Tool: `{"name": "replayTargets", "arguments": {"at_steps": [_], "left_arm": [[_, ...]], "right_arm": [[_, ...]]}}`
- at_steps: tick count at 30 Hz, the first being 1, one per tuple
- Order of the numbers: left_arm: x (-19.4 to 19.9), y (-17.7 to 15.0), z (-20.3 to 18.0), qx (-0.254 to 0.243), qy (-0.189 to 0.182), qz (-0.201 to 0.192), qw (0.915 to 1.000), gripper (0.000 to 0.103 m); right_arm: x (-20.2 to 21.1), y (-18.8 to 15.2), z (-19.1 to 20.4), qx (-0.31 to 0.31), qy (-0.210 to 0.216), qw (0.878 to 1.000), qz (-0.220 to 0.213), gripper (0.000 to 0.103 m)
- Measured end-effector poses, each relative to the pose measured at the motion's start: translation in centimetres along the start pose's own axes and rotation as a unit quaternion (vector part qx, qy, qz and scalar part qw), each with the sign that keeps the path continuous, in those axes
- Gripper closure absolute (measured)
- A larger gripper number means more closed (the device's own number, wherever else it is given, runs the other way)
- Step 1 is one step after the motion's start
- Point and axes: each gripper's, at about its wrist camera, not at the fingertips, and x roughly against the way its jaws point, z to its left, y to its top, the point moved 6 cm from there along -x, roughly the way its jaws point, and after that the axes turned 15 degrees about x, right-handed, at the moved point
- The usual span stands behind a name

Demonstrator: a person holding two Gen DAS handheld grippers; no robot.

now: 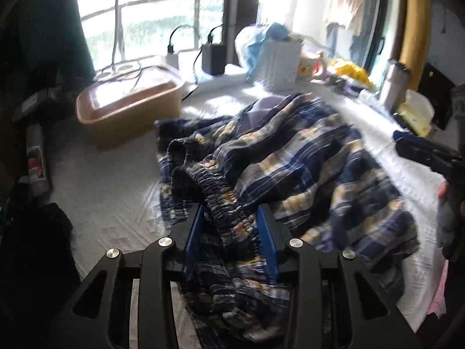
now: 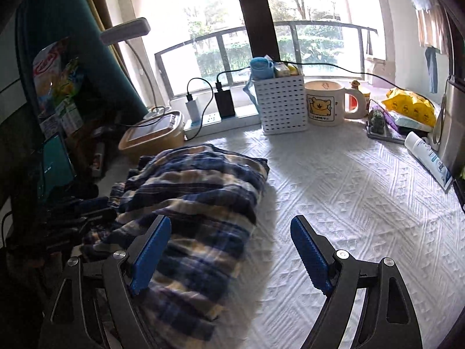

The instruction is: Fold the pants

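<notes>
The left tongs (image 1: 231, 226) are clenched on the elastic waistband of the pants (image 1: 290, 157); the gathered band runs up between the two blue pads, which press on it from both sides. The right tongs (image 2: 232, 250) stand released, wide apart, with nothing gripped: the left pad hangs over the near end of the cloth, the right pad over bare covering.

The pants are soft plaid, navy with cream, tan and white stripes, rumpled into a loose heap with the ruched waistband bunched toward the left tongs. In the right wrist view the heap's long axis runs from the near edge of the counter (image 2: 363, 189) back toward the far left corner, stopping short of the tan lidded box (image 2: 151, 139) there. They lie on the left half of the counter, which is covered in a white cloth with a raised diamond weave; the right half is bare.

Along the far edge, under the window, stand a white perforated basket (image 2: 283, 104) and just beside it a cream mug (image 2: 325, 101) with a yellow bear picture and small print that seems to read "LOVE U". A white charger (image 2: 192, 106) and a black one (image 2: 224, 101) are plugged into a power strip left of the basket. At the right edge lie a white tube (image 2: 427, 157) with blue lettering too small to read and a yellow bag (image 2: 412, 107).
</notes>
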Motion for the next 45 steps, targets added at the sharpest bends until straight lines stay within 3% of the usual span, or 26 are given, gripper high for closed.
{"name": "replayTargets", "arguments": {"at_steps": [3,4,5,12,18,22,25,26,28,29,31,35,40,42,45], "left_arm": [[-0.2,-0.2,0.0,-0.002,-0.001,0.003,1.0000,0.066],[-0.3,-0.3,-0.1,-0.009,-0.001,0.002,1.0000,0.079],[-0.3,-0.4,-0.5,-0.018,-0.007,0.004,0.9998,0.099],[2.3,1.4,0.6,-0.015,0.001,-0.041,0.9991,0.099],[2.0,3.7,2.7,0.003,0.020,-0.042,0.9989,0.099],[-0.4,3.4,4.3,0.009,0.042,-0.010,0.9990,0.094],[0.0,3.2,4.4,0.007,0.042,-0.005,0.9991,0.088],[0.4,3.3,4.5,0.006,0.047,-0.008,0.9989,0.077],[1.7,3.8,4.7,0.006,0.056,-0.023,0.9981,0.061],[2.1,4.0,4.8,0.006,0.057,-0.030,0.9979,0.058],[3.7,4.9,4.6,-0.001,0.048,-0.055,0.9973,0.058],[4.7,6.0,1.9,-0.038,-0.006,-0.072,0.9966,0.058],[1.1,5.9,-0.5,-0.082,-0.033,-0.023,0.9958,0.058],[-1.9,5.9,0.2,-0.078,-0.013,0.013,0.9968,0.058],[-4.0,6.3,1.5,-0.048,-0.006,0.035,0.9982,0.058]], "right_arm": [[-0.9,-0.1,-0.5,0.001,0.005,1.000,0.006,0.017],[-1.1,-0.1,-0.7,0.001,0.007,1.000,0.008,0.017],[-1.3,-0.1,-0.8,0.001,0.009,1.000,0.008,0.017],[-2.5,0.2,-0.9,0.008,0.018,1.000,0.014,0.017],[-2.8,1.1,-1.3,0.022,0.014,1.000,0.014,0.017],[-4.3,2.1,-1.2,0.037,0.041,0.998,0.015,0.017],[-6.6,2.2,-1.4,0.035,0.045,0.997,0.042,0.019],[-6.8,2.5,-1.2,0.044,0.045,0.997,0.041,0.033],[-7.0,3.3,-0.7,0.073,0.038,0.996,0.040,0.050],[-7.0,3.9,-0.5,0.088,0.035,0.995,0.037,0.056],[-7.1,4.8,0.0,0.111,0.042,0.992,0.033,0.068],[-8.8,5.8,0.7,0.142,0.065,0.986,0.051,0.076],[-12.0,5.9,2.1,0.181,0.080,0.977,0.079,0.077],[-13.6,5.5,2.2,0.187,0.079,0.975,0.094,0.077],[-15.5,5.1,1.9,0.188,0.075,0.973,0.107,0.077]]}}
